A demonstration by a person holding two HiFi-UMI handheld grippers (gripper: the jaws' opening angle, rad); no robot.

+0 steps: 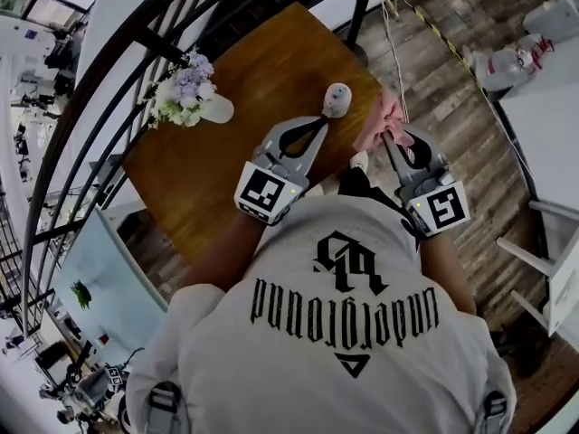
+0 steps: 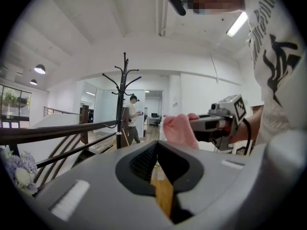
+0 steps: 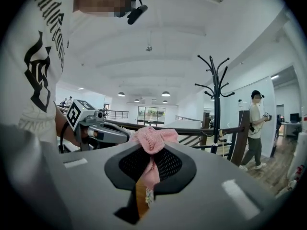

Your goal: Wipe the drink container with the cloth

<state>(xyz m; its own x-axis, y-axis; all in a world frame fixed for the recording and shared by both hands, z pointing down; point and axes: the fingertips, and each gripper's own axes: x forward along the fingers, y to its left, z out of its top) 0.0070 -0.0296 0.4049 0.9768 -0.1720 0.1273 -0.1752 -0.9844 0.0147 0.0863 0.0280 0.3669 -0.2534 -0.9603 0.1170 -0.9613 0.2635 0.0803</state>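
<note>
Reaching past the near edge of the wooden table point(image 1: 226, 152), both grippers point toward the drink container point(image 1: 336, 99). The left gripper point(image 1: 317, 125) sits just short of the container, tilted slightly upward, its jaws pressed together with nothing between them. The right gripper point(image 1: 391, 136), just right of the container, clamps a pink cloth point(image 1: 384, 116) that bunches up above its jaw tips. A vase of flowers point(image 1: 190, 96) stands well left of the container. A dark railing point(image 1: 109, 107) curves round beyond it, and plank floor point(image 1: 452, 125) lies to its right. A coat stand point(image 3: 216, 104) and a bystander point(image 3: 256, 128) show farther off. The wearer's white shirt point(image 1: 344, 315) hides the table's near edge. The container is too small to make out in detail.
</note>
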